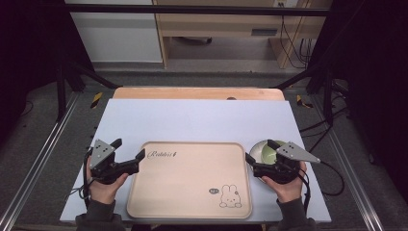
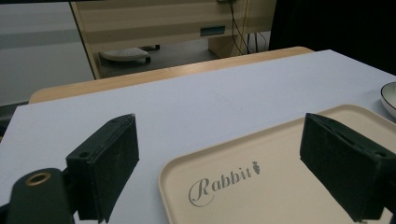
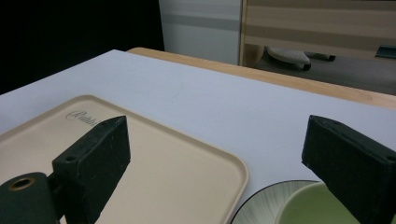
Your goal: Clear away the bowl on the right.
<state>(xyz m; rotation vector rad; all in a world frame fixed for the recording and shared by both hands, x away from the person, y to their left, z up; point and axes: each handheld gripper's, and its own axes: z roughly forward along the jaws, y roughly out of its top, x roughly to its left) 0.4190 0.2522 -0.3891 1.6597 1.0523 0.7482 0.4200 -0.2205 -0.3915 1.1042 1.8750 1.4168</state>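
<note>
while both hands rest at the near edge of the table, the left gripper [image 1: 130,150] sits at the left rim of the beige tray [image 1: 192,204] with its jaws spread wide and nothing between them. in the left gripper view one jaw hangs over the pale blue table cover [image 2: 187,102] and the other over the tray [image 2: 280,186], with the tray's near corner and its "rabbit" lettering [image 2: 223,183] between them. the right gripper [image 1: 261,150] is also open, at the tray's right side, with its jaws standing either side of the bowl's rim. the bowl [image 1: 263,150] is white outside and green inside, and it stands on the cover just beside the tray's right edge, apart from it. in the right gripper view one jaw hangs over the tray [image 3: 163,172] and the other over the bowl [image 3: 299,205]; neither pad presses on it. a rabbit drawing [image 1: 230,197] marks the tray's near right corner.
</note>
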